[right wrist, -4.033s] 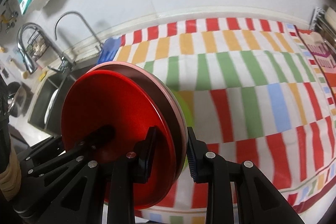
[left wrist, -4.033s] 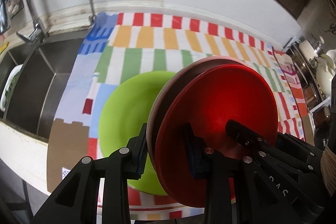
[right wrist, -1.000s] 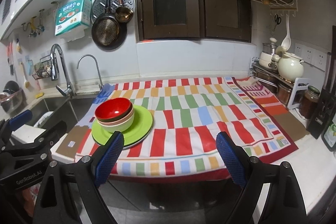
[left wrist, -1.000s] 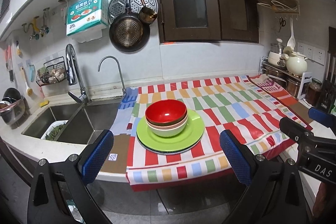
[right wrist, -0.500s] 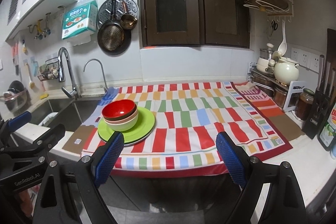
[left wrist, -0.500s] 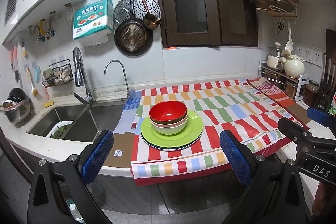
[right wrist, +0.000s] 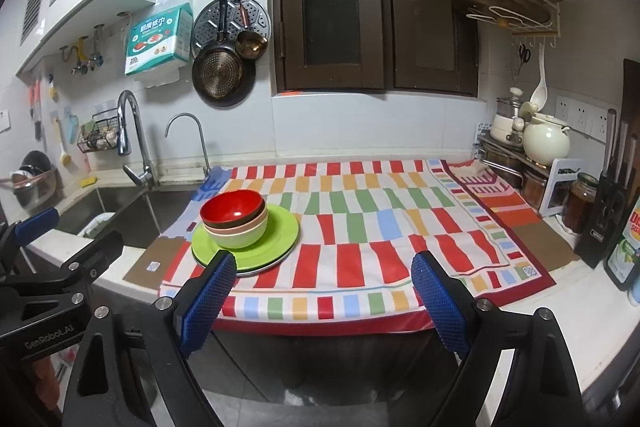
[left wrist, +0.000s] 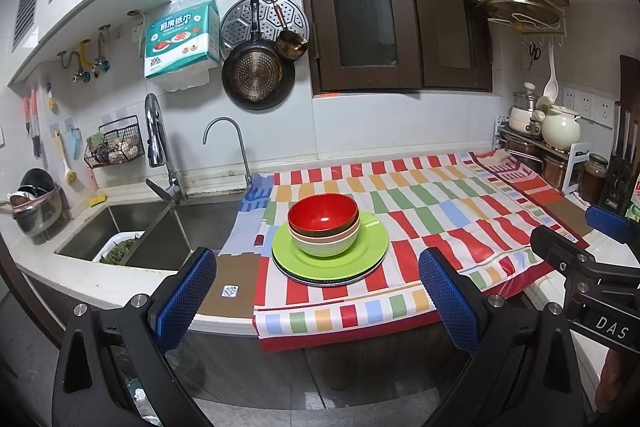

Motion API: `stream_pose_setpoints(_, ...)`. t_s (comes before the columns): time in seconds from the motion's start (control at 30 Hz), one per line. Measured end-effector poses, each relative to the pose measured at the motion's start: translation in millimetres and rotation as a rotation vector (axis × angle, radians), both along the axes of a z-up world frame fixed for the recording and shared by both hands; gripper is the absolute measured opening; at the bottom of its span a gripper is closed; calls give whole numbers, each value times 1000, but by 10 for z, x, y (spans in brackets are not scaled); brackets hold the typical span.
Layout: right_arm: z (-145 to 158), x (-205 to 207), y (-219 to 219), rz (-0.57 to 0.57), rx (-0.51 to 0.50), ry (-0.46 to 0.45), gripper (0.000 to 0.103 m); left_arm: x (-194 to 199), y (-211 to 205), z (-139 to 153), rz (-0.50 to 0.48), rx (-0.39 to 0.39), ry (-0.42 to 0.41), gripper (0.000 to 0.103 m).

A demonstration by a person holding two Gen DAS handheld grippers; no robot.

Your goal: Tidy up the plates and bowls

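Note:
A stack of bowls, red bowl [left wrist: 322,213] on top, then a pink and a green one [left wrist: 326,245], sits on a stack of plates topped by a green plate [left wrist: 368,247] on the striped cloth. The right wrist view shows the same red bowl [right wrist: 232,207] and green plate [right wrist: 280,231] at the cloth's left side. My left gripper [left wrist: 316,301] is open and empty, held back from the counter's front edge. My right gripper [right wrist: 322,301] is open and empty, also off the counter's front.
The striped cloth [left wrist: 432,211] covers the counter. A sink [left wrist: 132,231] with taps lies left. Pots, a jar and a knife block [right wrist: 608,211] stand at the right. The other gripper [left wrist: 592,267] shows at the right edge of the left view.
Four seconds ago both grippers were shut on the stacked bowls above the green plate. The bowls now rest on the plate, and both grippers are open and pulled back from the counter.

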State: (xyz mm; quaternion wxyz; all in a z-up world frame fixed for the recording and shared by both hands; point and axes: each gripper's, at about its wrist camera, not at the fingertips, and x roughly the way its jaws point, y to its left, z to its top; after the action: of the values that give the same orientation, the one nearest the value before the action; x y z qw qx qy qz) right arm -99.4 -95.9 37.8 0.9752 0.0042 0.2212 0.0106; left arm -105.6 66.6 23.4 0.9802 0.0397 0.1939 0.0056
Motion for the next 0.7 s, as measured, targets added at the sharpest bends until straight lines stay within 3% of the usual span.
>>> stream_pose_setpoints(0.7,35,-36,30,4,-9,-10,90,-61,16,57,4,-1,-5,103)
